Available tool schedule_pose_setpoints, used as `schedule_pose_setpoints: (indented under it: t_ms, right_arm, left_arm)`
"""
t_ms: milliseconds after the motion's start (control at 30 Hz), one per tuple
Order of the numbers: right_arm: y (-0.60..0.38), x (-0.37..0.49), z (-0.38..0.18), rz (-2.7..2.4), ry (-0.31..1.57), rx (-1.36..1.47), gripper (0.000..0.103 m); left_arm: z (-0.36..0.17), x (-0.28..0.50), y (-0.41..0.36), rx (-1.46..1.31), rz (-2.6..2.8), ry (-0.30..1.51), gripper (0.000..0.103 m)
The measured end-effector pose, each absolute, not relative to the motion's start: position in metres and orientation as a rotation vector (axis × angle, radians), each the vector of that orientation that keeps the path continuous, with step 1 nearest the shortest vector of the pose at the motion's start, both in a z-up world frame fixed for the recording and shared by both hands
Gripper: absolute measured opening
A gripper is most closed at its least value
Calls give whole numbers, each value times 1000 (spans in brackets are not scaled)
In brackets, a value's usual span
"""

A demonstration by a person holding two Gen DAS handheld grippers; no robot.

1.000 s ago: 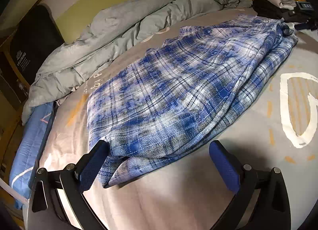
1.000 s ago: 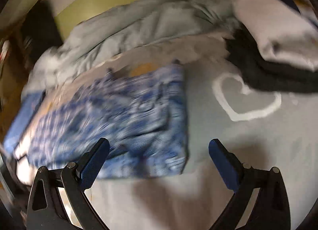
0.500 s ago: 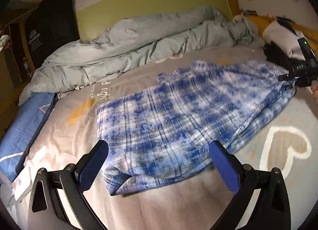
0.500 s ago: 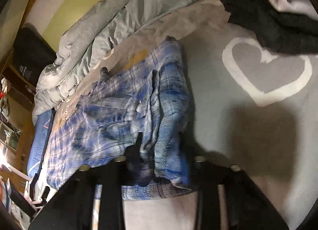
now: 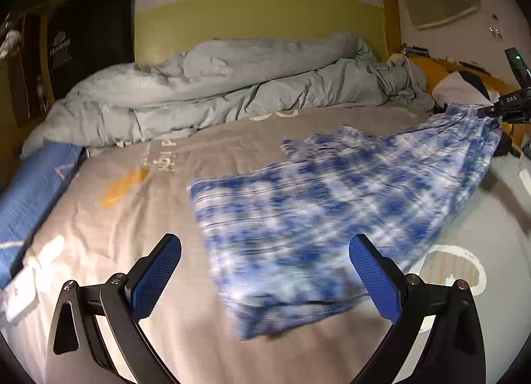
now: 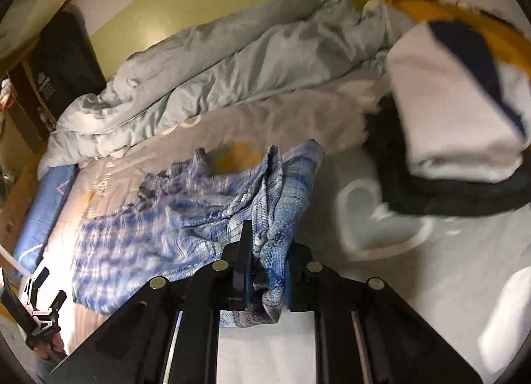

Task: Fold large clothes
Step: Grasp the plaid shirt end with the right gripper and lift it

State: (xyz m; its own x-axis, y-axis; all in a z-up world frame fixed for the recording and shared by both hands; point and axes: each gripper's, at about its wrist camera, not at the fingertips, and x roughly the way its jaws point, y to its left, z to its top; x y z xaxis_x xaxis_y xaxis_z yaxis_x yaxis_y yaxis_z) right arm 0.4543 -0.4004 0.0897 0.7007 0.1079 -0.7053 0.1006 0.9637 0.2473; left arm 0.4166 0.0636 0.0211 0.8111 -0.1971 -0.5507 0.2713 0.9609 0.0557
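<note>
Right gripper [image 6: 267,268] has just been closing — its jaws are now pinched on a bunched edge of the blue plaid shirt [image 5: 332,218], fabric wedged between the pads and spilling over both sides. A bunched grab like this gives a firm hold on several layers at once, likely so the whole side comes up together instead of one layer peeling off.

Shirt lies across the middle of the bed [image 5: 166,218], on the grey printed sheet. Its right end is raised off the sheet toward the bed's right edge, where the right gripper [image 5: 497,108] shows pulling it up; the rest trails down and rests flat toward the near edge. Cloth is motion-blurred in both views, so it is being dragged or lifted right now.

Left gripper [image 5: 265,274] — jaws wide apart, nothing between the pads, hovering over the near edge of the bed with the shirt's loose lower corner just ahead of it. Probably staged there to take that corner so both ends can be held for a fold.

Grey duvet [image 5: 215,92] is heaped along the far edge by the headboard, folded white garment [image 6: 454,102] on dark clothes at the far right corner — both keep the middle free as work area.

Fold itself not yet made, judging by how the shirt lies.
</note>
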Motion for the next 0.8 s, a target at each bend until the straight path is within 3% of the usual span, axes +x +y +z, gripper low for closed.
schedule_pose_setpoints:
  t_ms: [267,633,800]
  right_arm:
    - [-377,449,120,-51,735,176,14]
    - [-241,435,136,139,638,-44,15]
    - [-191,430,117,252,655,-52,15]
  left_arm:
    - [18,442,66,-74,-278,626,102]
    - [-16,469,84,-160,-261,607,102]
    - [-24,472,92,-209,-269,618,96]
